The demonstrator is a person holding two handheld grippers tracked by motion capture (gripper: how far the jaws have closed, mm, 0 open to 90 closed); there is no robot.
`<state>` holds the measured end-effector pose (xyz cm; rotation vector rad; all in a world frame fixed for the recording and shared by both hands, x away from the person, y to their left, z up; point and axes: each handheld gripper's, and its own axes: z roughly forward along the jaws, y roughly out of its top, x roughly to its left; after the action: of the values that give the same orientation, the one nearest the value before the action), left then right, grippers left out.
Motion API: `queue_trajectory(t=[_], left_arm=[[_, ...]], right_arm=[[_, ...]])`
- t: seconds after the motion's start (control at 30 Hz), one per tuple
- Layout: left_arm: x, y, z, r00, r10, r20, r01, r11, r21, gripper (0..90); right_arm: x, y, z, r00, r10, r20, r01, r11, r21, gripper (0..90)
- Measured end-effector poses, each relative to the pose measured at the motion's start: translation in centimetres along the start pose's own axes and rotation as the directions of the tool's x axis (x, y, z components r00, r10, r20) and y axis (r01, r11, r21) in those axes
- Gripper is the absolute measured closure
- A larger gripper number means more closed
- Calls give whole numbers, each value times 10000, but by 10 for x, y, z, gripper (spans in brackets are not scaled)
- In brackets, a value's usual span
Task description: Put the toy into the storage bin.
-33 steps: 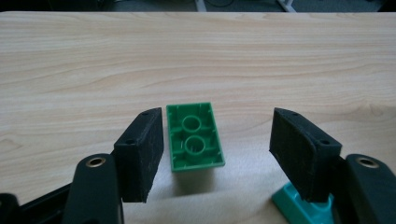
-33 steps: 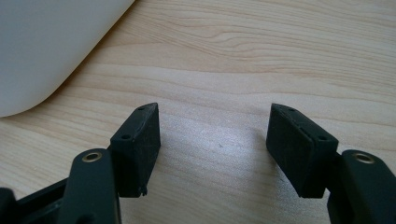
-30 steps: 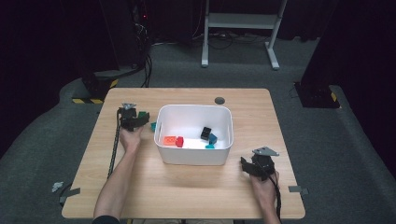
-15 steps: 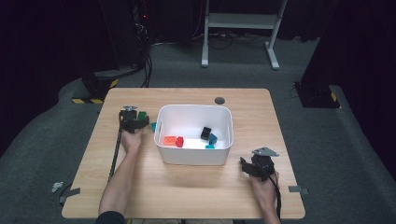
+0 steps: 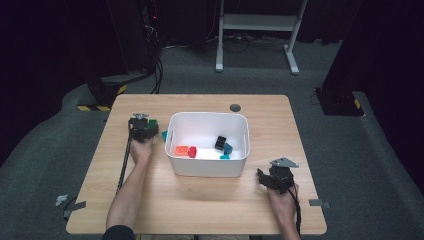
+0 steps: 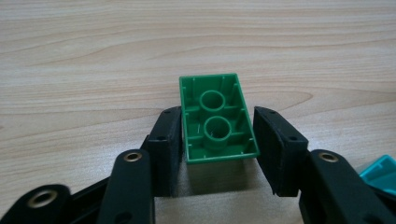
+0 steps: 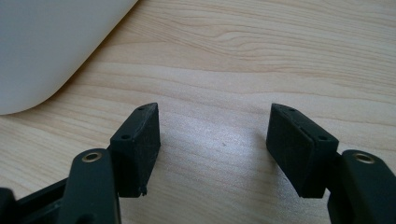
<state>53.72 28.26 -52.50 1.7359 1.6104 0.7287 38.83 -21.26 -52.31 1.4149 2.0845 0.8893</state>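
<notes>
Left tool (image 6: pixel 217 140) newly closing around green brick (image 6: pixel 216 116)

A light wooden table (image 5: pixel 200 200) with visible grain is seen standing on grey carpet. A white bin (image 5: pixel 207 165) is set on it near the middle. Just left of the bin, a green brick (image 6: pixel 216 116) is laid on the wood with its hollow underside turned up, two round tubes shown inside; a teal brick (image 6: pixel 380 170) is found just beside it, nearer the bin. A small dark round disc (image 5: pixel 235 107) is noted near the far edge. Bare wood is seen right of the bin
</notes>
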Motion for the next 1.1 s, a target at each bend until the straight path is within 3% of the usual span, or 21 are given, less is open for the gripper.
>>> queue_trajectory(t=[0.73, 1.1], left_arm=[[1, -2, -2, 9999, -12, 100, 12, 10000, 66, 583], [-6, 0, -22, 9977, 359, 575, -366, 9993, 122, 587]], right_arm=[[0, 0, 0, 10000, 19, -4, -19, 10000, 9, 352], [0, 0, 0, 10000, 20, -14, -20, 10000, 7, 350]])
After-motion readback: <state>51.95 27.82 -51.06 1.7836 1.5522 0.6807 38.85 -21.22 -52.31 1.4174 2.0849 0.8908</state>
